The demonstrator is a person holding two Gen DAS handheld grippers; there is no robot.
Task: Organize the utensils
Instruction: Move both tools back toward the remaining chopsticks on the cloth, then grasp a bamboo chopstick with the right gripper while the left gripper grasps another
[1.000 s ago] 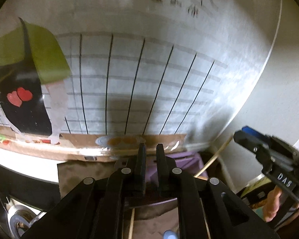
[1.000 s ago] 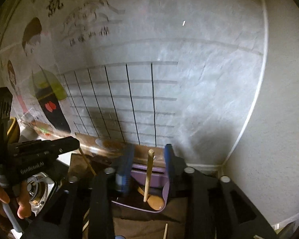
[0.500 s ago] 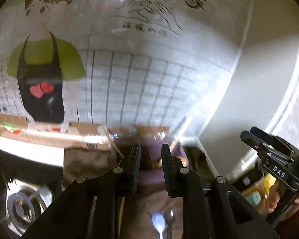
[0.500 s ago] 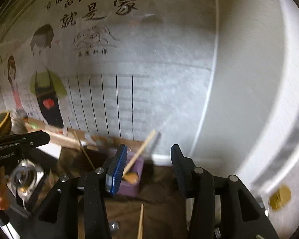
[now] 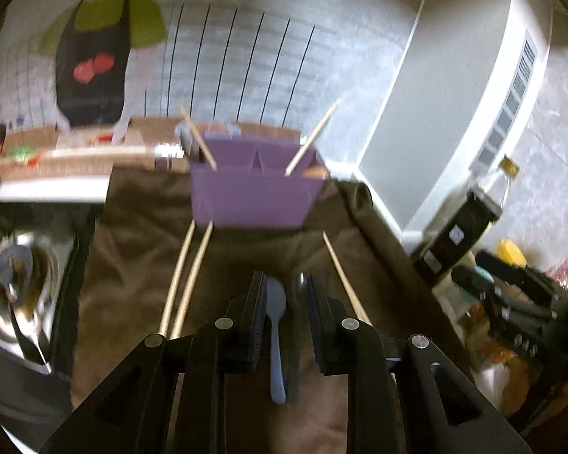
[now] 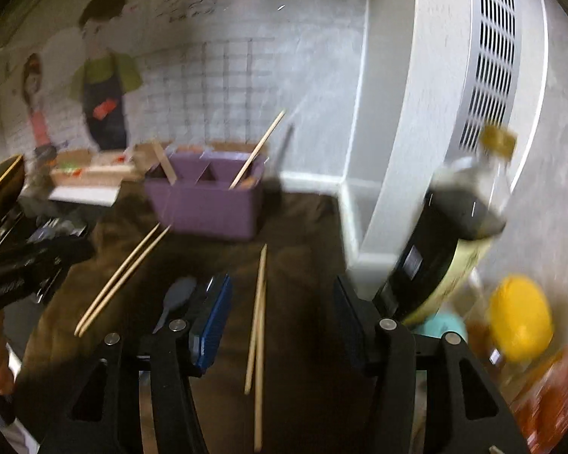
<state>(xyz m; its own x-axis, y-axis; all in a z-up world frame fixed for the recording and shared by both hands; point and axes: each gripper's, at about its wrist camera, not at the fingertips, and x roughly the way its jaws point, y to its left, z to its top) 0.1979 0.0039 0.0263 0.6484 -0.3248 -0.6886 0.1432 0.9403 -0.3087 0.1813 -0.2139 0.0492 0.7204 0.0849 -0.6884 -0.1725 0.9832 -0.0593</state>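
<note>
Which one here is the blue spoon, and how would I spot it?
Find the purple box by the back wall, then come forward over the brown cloth. The blue spoon lies between the wooden chopstick pairs, bowl towards the box. A silvery spoon lies beside it; only this one is pale blue.

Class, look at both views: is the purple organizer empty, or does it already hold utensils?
Not empty: the purple organizer already holds chopsticks, which lean out of its end compartments.

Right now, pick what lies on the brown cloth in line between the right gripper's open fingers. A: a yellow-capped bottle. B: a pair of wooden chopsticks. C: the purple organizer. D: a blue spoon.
B: in the right wrist view a pair of wooden chopsticks lies on the brown cloth in the gap of the right gripper, whose jaws are opening and touch nothing.
</note>
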